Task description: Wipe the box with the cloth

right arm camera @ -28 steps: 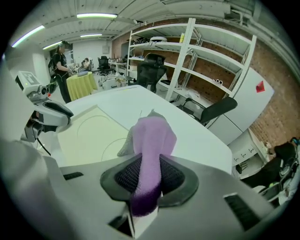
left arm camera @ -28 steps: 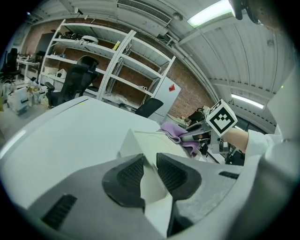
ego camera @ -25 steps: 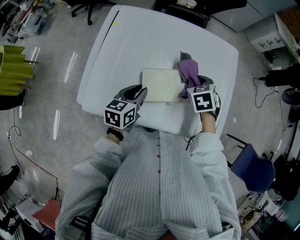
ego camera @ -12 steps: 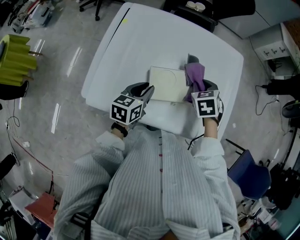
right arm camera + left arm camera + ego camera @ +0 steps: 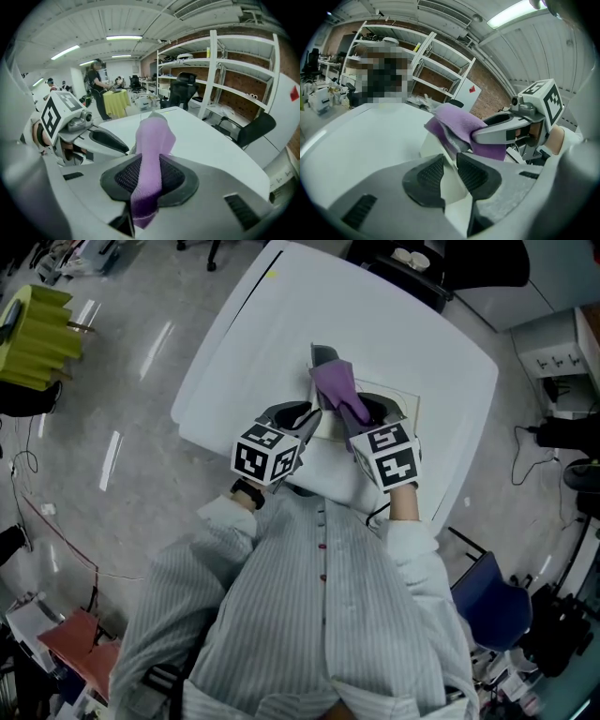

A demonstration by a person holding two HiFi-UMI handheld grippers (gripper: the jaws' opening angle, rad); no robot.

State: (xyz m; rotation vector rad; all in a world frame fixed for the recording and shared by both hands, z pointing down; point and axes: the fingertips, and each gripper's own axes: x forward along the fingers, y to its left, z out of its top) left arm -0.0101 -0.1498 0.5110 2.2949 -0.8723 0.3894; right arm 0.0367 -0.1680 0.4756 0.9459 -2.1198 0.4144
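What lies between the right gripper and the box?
The cloth, clamped in the right gripper, lies over the box; the head view shows this.

Box [image 5: 405, 401] nearly swallowed up, barely a corner showing!

From the head view only a pale corner of it peeks out at the right; the purple cloth [image 5: 337, 388], the left hand-held gripper [image 5: 314, 420] and the right hand-held gripper [image 5: 349, 414] cover the rest, and where cloth meets box can't be told. The person's torso [image 5: 319, 615] blocks the table's [image 5: 272, 334] near edge. Left gripper view: a white box edge sits between the jaws, its far side lost behind the cloth. Right gripper view: the clamped cloth screens the box, and its lower end drops out of sight below the pads. Distant figures [image 5: 96, 75] are too small to make out.
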